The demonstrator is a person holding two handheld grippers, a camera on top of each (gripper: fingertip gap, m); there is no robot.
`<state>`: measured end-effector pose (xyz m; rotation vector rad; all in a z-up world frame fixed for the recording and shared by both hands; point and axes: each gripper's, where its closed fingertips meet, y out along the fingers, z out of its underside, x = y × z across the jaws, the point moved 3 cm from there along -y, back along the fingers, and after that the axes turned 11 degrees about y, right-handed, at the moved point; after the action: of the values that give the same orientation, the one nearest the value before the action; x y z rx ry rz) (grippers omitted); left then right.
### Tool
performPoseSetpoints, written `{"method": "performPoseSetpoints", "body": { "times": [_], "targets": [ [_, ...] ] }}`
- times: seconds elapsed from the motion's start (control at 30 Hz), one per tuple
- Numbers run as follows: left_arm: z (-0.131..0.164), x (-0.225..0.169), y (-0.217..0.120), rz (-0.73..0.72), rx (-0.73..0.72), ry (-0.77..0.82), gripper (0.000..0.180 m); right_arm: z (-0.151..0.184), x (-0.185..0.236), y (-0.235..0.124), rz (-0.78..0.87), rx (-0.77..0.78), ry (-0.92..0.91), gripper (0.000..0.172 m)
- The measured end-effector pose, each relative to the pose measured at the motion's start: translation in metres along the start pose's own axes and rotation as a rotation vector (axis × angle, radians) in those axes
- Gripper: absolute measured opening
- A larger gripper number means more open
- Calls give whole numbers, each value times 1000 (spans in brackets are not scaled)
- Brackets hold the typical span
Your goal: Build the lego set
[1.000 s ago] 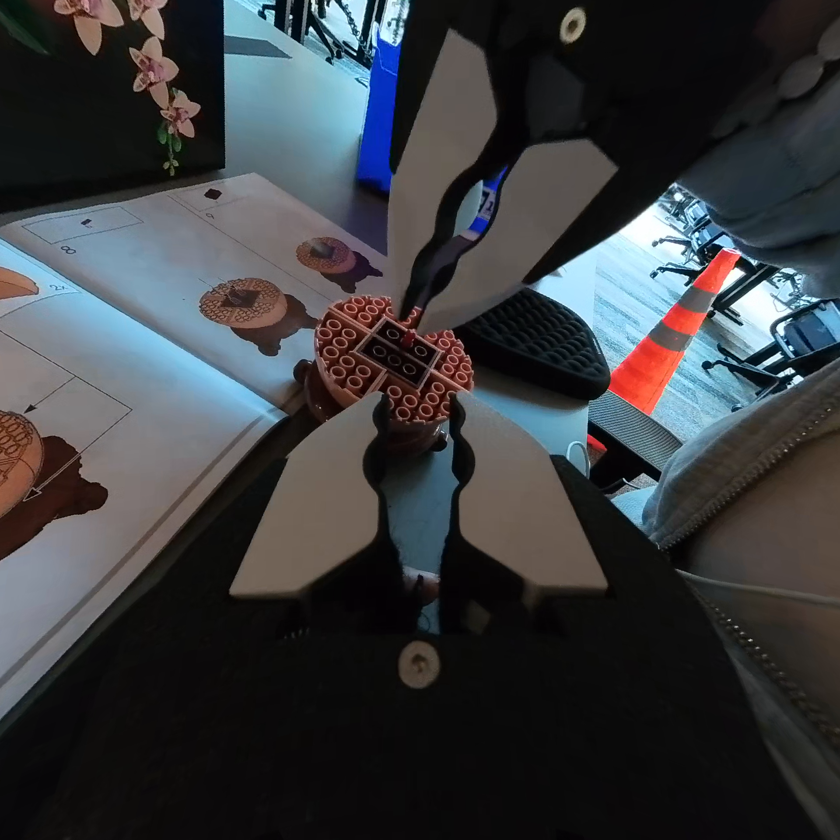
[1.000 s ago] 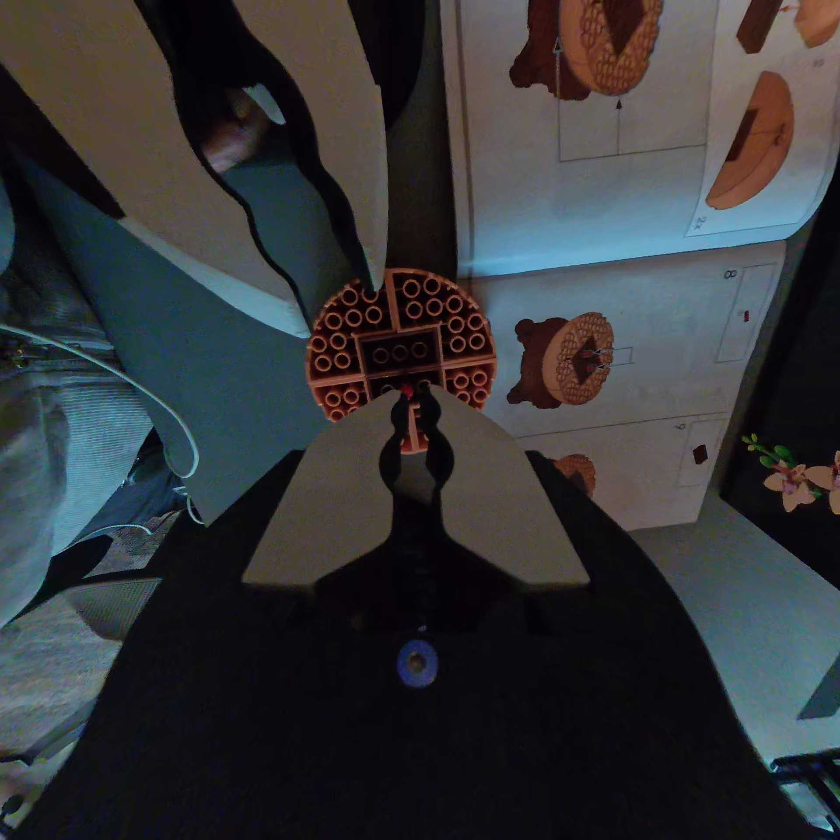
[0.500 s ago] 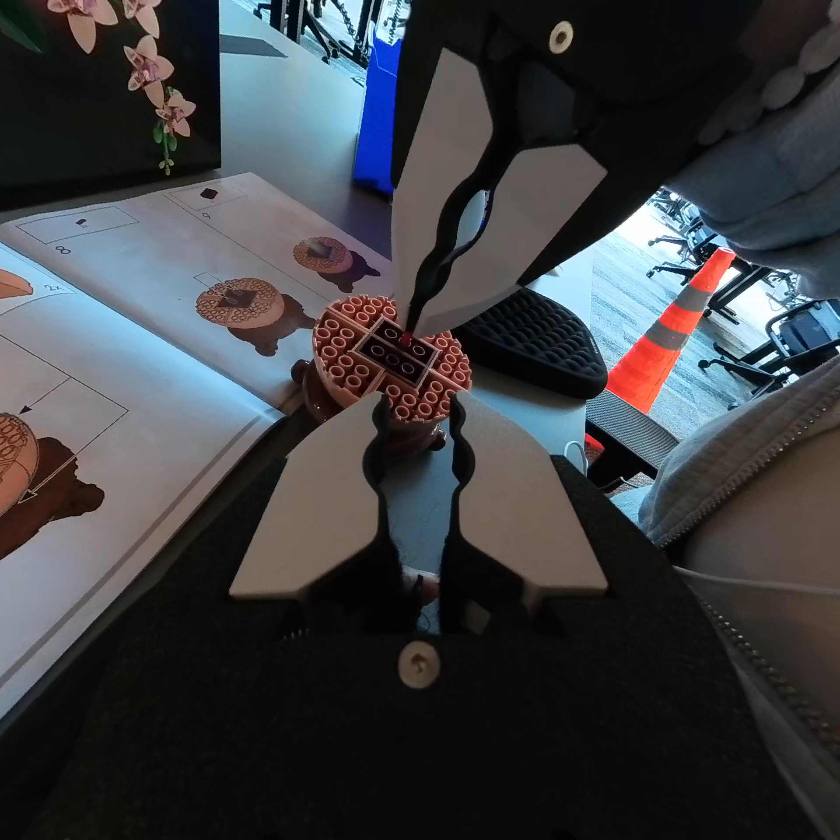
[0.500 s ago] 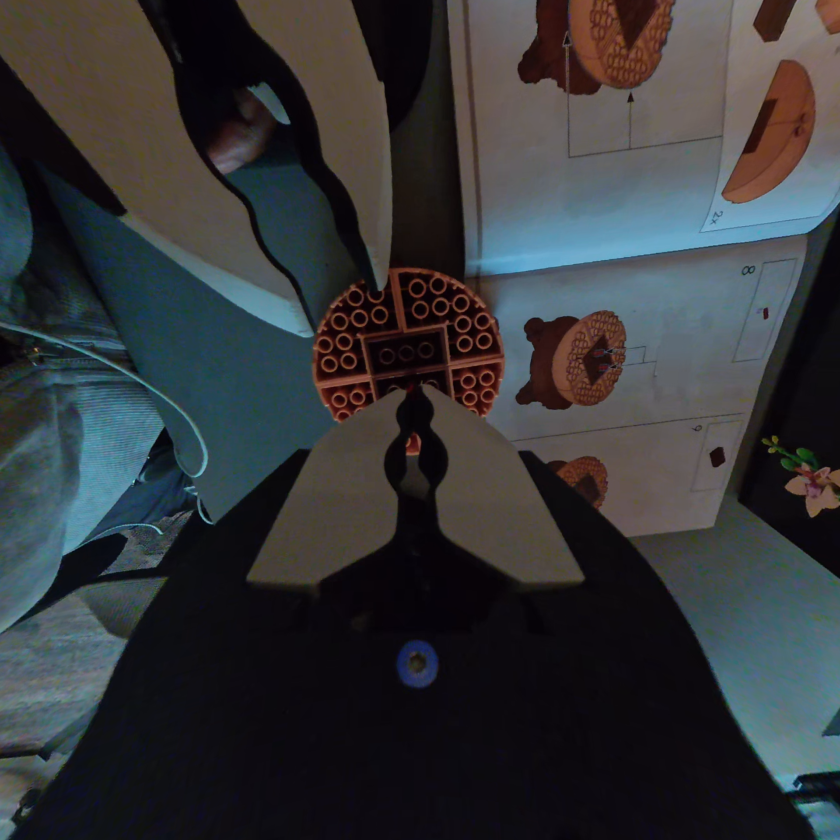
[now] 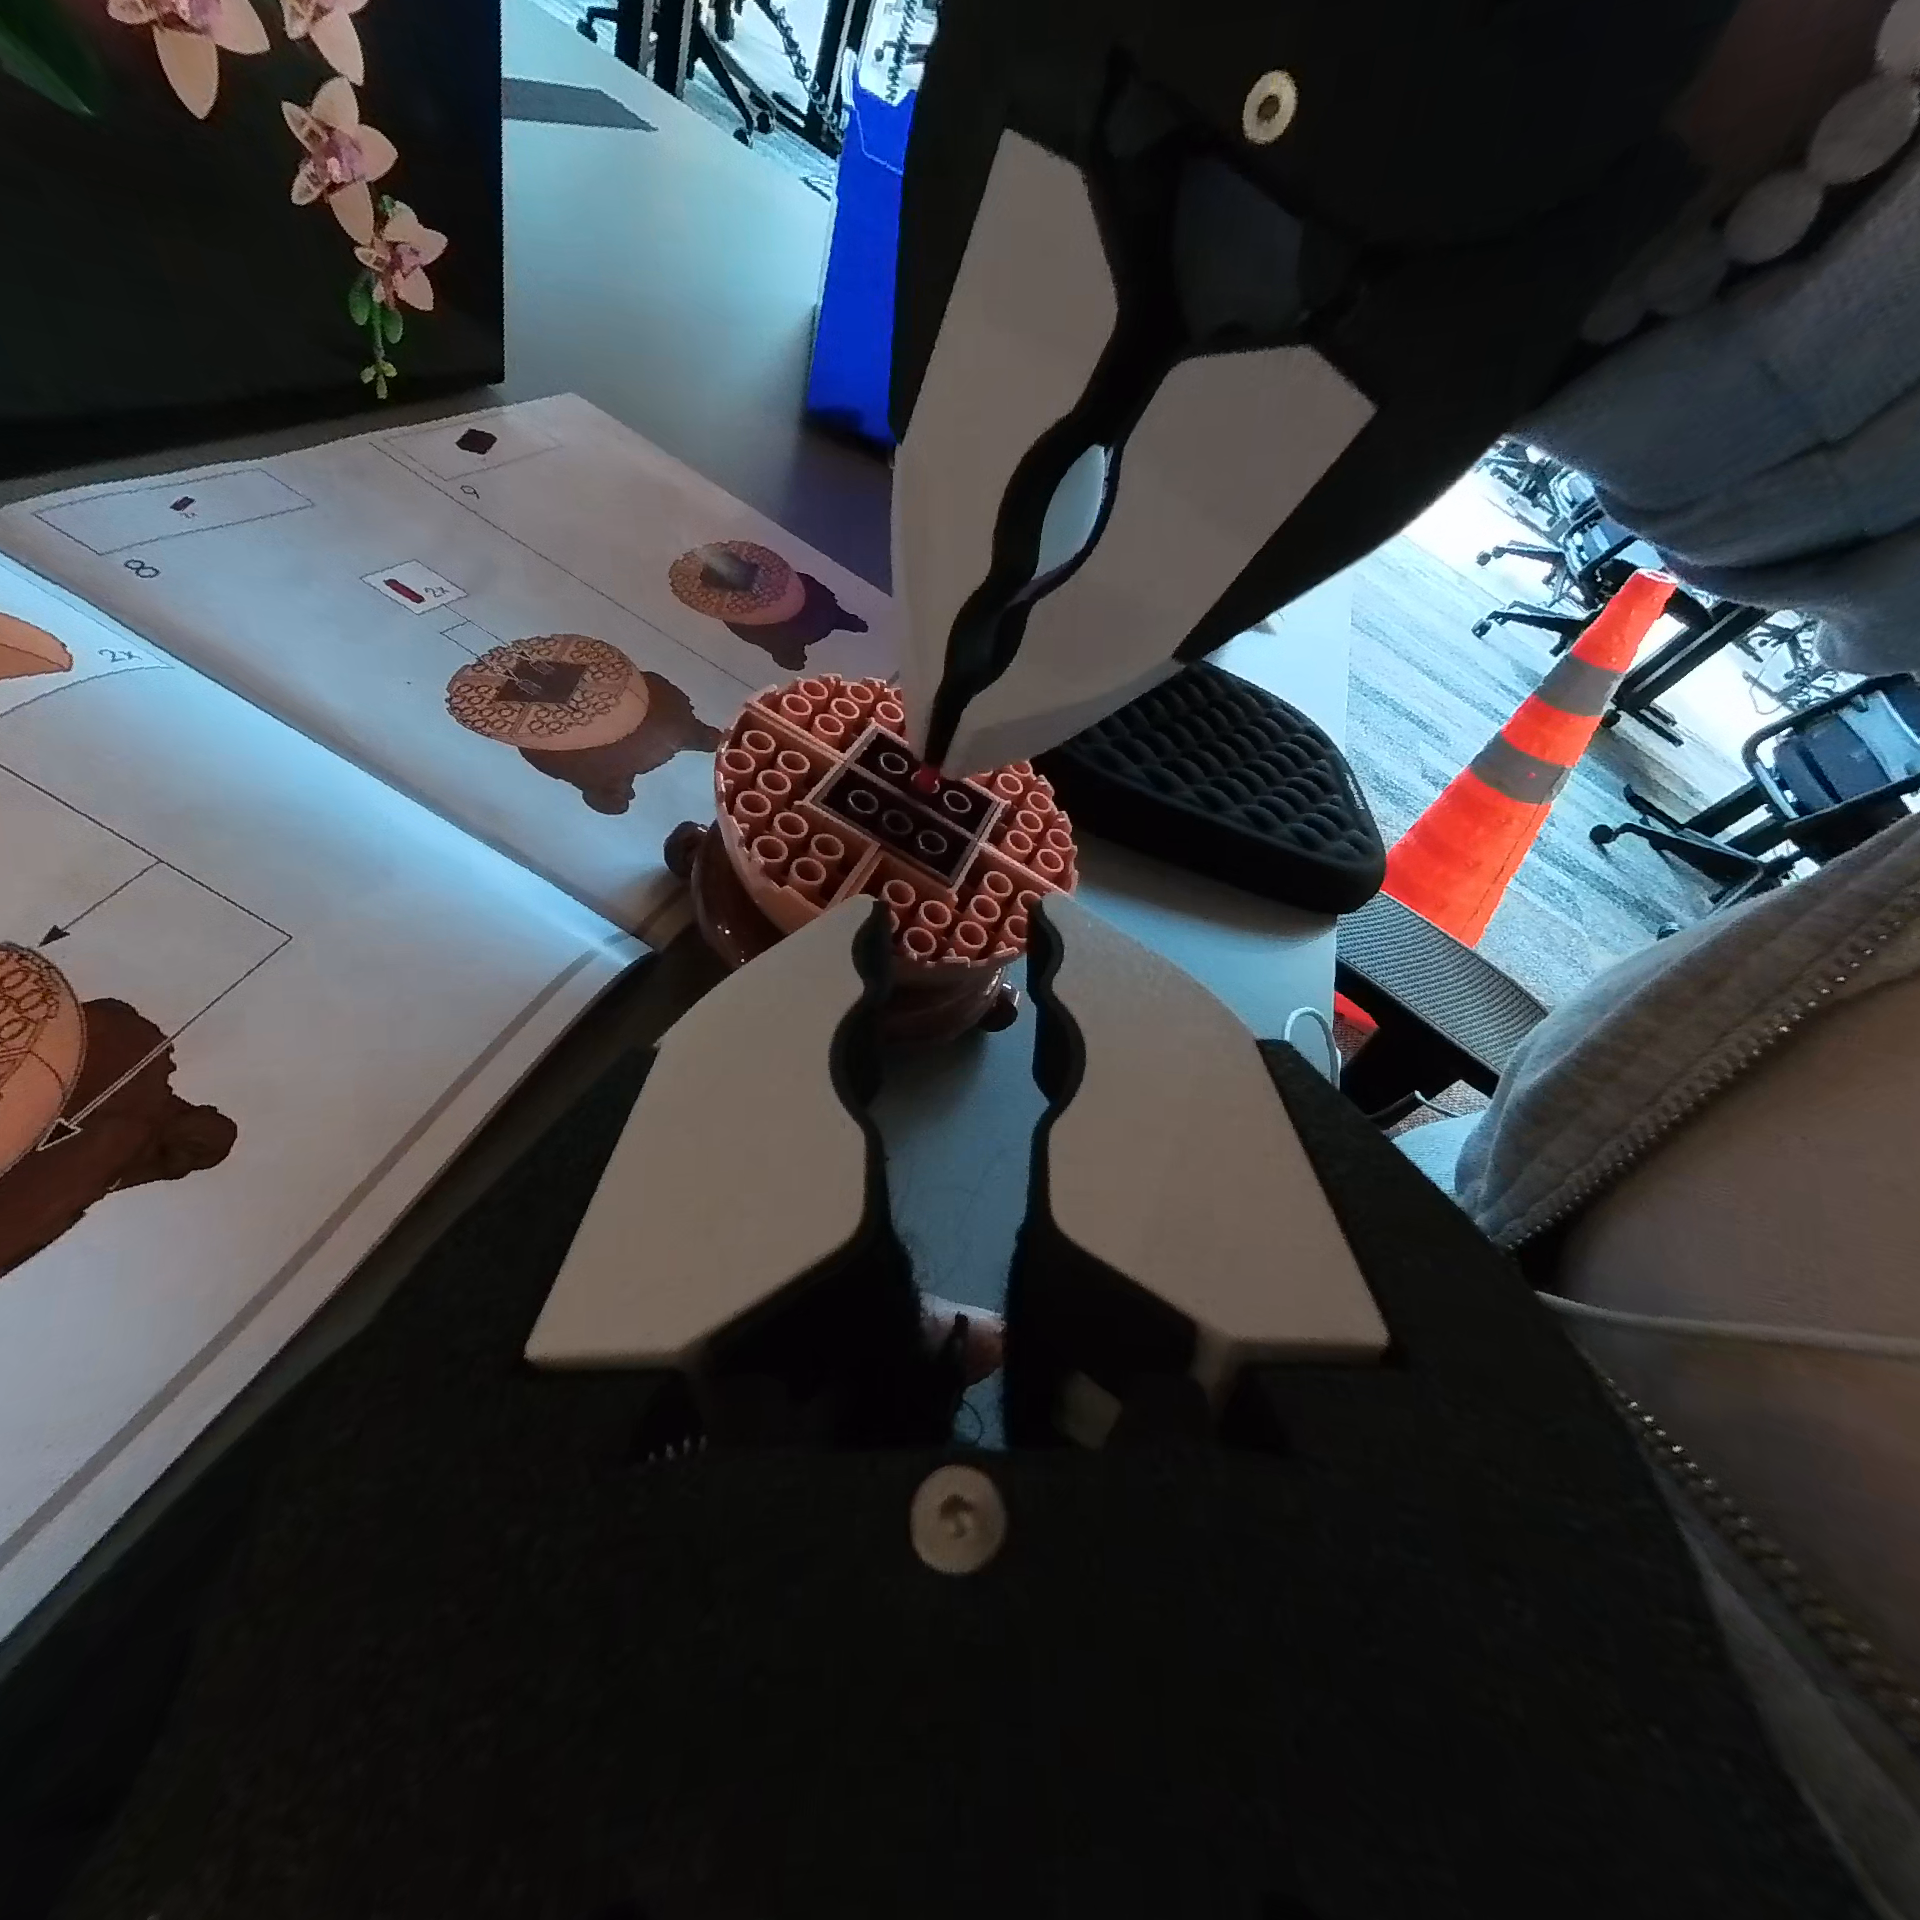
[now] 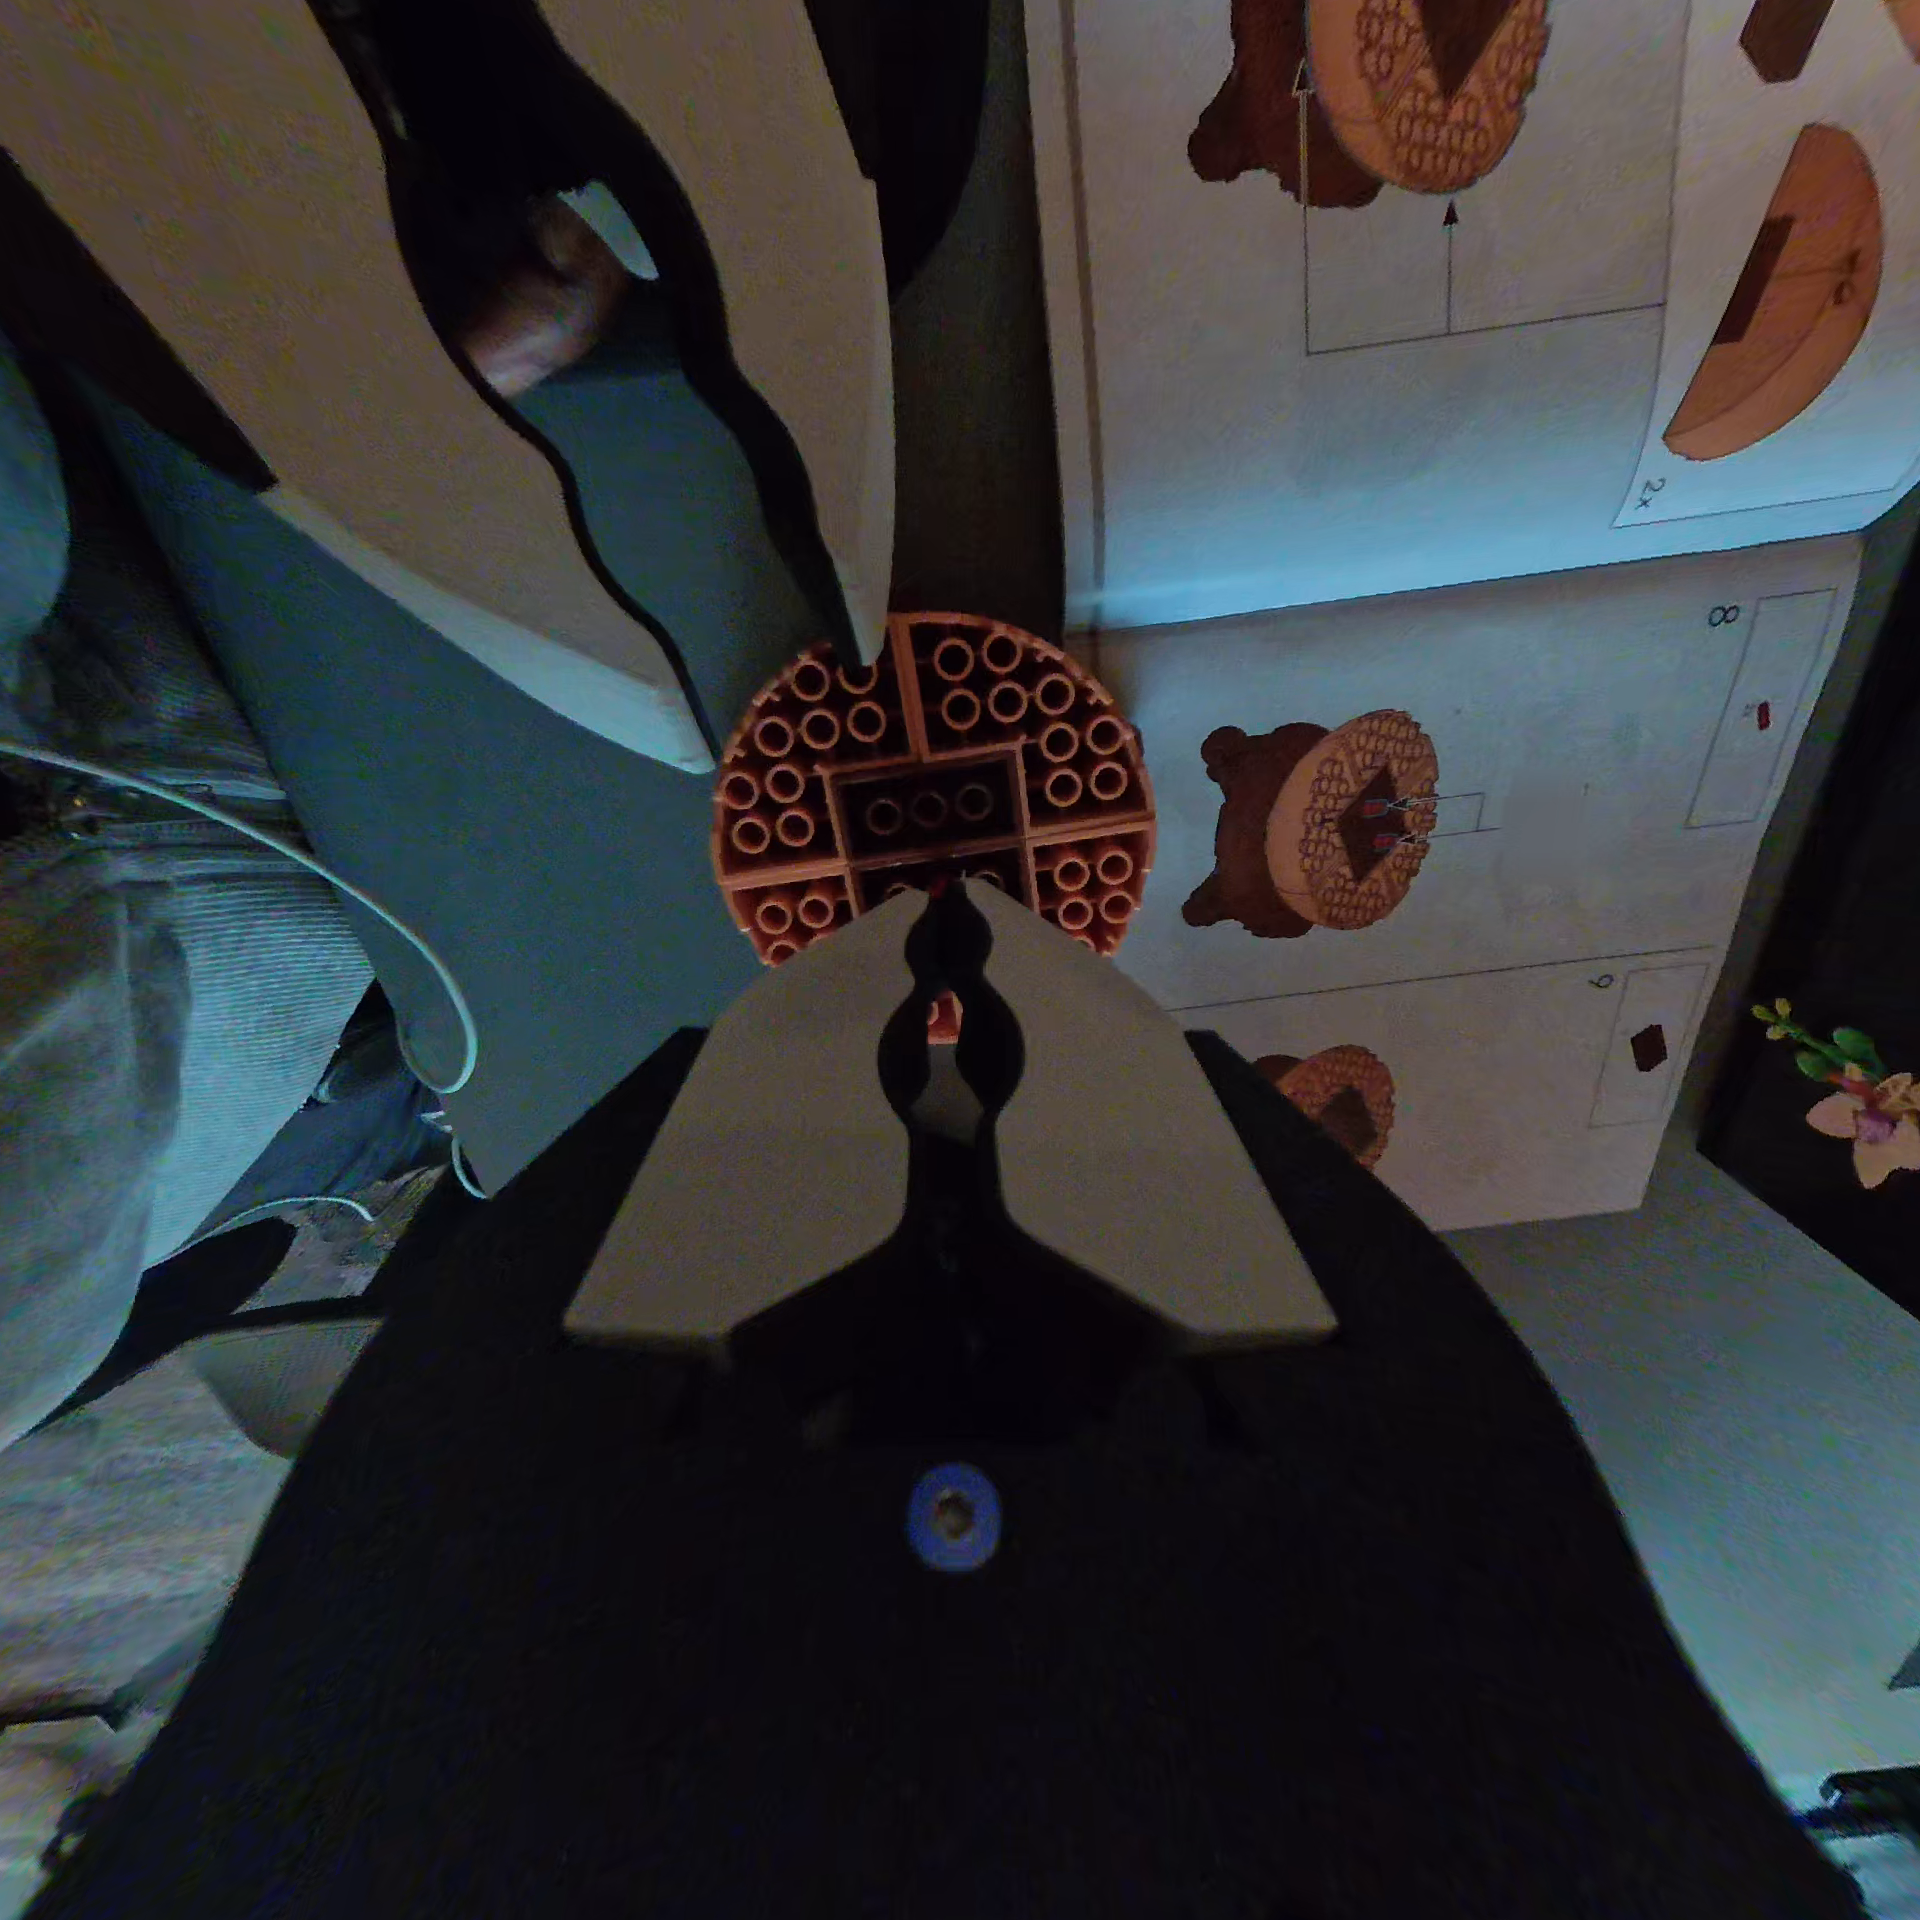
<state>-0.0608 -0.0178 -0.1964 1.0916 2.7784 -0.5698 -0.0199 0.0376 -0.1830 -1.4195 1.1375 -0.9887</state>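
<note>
My left gripper is shut on a brick model: a round tan studded disc on a brown body, held by its lower part just above the table. Two dark bricks sit in the disc's middle. My right gripper is shut on a tiny red piece and comes down from above in the left wrist view. It holds the red piece at the dark bricks. The disc fills the middle of the right wrist view, with the left gripper's fingers at its far edge.
An open instruction booklet lies to the left on the grey table. A black box with an orchid picture stands behind it. A black padded armrest, an orange cone and a person's grey jacket are on the right. Left tips to right tips: about 4 centimetres.
The right fingertips closed fully on the red piece and kept it at the dark bricks. The left gripper held the model almost still.
</note>
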Motion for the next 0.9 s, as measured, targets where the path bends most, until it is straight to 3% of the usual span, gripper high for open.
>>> {"method": "performPoseSetpoints", "body": {
  "times": [0.47,0.5,0.53,0.63,0.73,0.8,0.9],
  "targets": [
    [0,1,0,-1,4,2,24,-2,2,-3,-8,-59,26,0],
    [0,1,0,-1,5,4,24,-4,3,-9,-27,-109,46,2],
    [0,0,0,-3,7,8,24,-8,-2,-19,5,-183,78,39],
    [0,0,0,-3,11,20,25,-3,-14,-56,76,-393,124,37],
    [-2,-4,0,23,5,44,28,16,-28,-111,203,-710,170,43],
    [-7,-6,-3,17,-29,72,31,42,-34,-154,291,-966,214,47],
    [-21,-13,-14,-25,-120,119,36,99,-39,-208,433,-1314,281,68]
  ]
}}
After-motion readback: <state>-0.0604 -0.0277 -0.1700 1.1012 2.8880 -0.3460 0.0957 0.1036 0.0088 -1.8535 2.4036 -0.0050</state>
